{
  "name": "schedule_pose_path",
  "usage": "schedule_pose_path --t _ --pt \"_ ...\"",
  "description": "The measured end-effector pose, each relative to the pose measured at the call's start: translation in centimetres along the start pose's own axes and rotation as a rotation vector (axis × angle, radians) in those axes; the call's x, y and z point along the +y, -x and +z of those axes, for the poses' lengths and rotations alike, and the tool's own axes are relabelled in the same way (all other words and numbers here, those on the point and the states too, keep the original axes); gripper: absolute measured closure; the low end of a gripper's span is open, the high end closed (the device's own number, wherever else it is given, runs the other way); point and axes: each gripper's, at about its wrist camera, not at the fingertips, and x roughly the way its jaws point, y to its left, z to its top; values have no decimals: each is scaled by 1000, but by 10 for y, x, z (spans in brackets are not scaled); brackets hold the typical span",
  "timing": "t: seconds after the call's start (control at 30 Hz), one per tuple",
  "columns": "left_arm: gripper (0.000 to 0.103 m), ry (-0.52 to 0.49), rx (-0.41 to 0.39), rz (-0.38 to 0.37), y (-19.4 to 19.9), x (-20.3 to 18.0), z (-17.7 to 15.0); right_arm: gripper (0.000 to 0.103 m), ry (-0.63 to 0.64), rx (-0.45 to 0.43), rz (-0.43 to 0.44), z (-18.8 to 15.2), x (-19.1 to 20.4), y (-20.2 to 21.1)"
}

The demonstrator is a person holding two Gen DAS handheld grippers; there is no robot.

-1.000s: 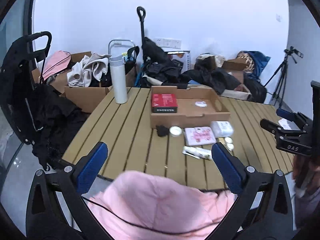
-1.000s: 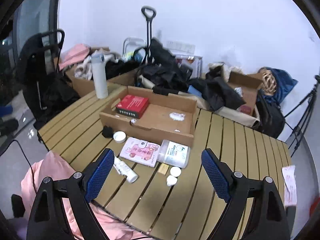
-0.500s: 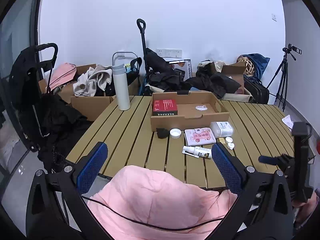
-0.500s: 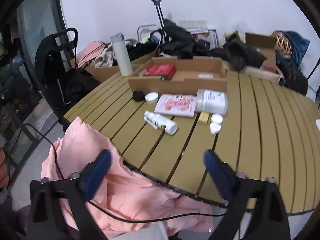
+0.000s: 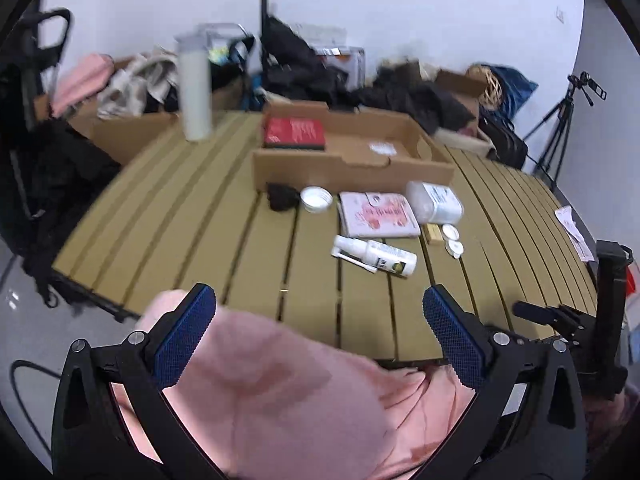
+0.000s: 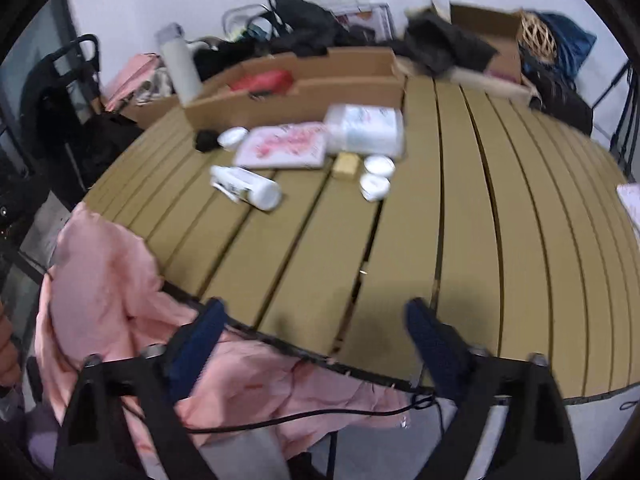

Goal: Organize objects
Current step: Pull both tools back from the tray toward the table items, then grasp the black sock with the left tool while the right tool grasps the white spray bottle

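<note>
Closing in on the worktop [image 6: 500, 240] vs 1 s ago, left gripper [image 5: 320, 312] & right gripper [image 6: 314, 320] both gape empty, spray bottle [image 6: 246, 188] nearest, nothing sorted yet.

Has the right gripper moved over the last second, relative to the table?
Yes. The right gripper has pulled back toward the table's near edge: the spray bottle and cardboard tray now sit farther off, and the pink cloth fills more view.
</note>
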Motion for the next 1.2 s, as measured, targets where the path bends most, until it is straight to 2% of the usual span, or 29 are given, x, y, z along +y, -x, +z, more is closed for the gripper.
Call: schedule_pose_path --t 0.1,0.2,0.3,0.33,0.37,0.47,0.53,0.57,0.63,0.7,0.77,0.8,0.87,0.93,1.07,1.2 --pt "0 -56 2 -2 -20 -7 9 23 -44 -23 35 11 -9 -10" --pt "1 -77 52 -19 -50 -5 18 23 -60 -11 97 28 -8 -24" --pt "2 -51 101 -30 -73 6 28 26 26 -11 100 46 10 -37" --pt "2 -43 105 -28 -77 11 32 37 85 -19 85 55 21 -44" --pt "2 -35 102 -24 -80 15 37 44 121 -18 73 60 29 -50" --pt "2 -17 88 13 -91 33 53 46 225 -16 91 75 52 -71" --pt "2 -19 73 8 -102 43 65 46 267 -11 102 81 63 -86" --pt "4 -20 74 0 -110 47 71 53 292 3 103 83 70 -96" --pt "13 -19 97 -3 -133 54 84 63 323 24 77 83 79 -108" --pt "18 -19 150 40 -163 56 93 63 331 33 69 82 81 -111" --pt "37 -19 187 57 -180 57 96 65 315 41 74 78 76 -109" --pt "41 -14 205 48 -187 57 95 67 303 47 71 77 73 -109" --pt "62 1 239 29 -198 59 91 70 272 60 69 71 66 -104" --pt "71 18 251 6 -200 60 86 72 268 67 57 67 64 -101" --pt "72 21 240 41 -182 61 78 72 265 74 16 63 65 -99" --pt "72 95 191 11 -125 66 64 73 230 58 13 62 63 -87"
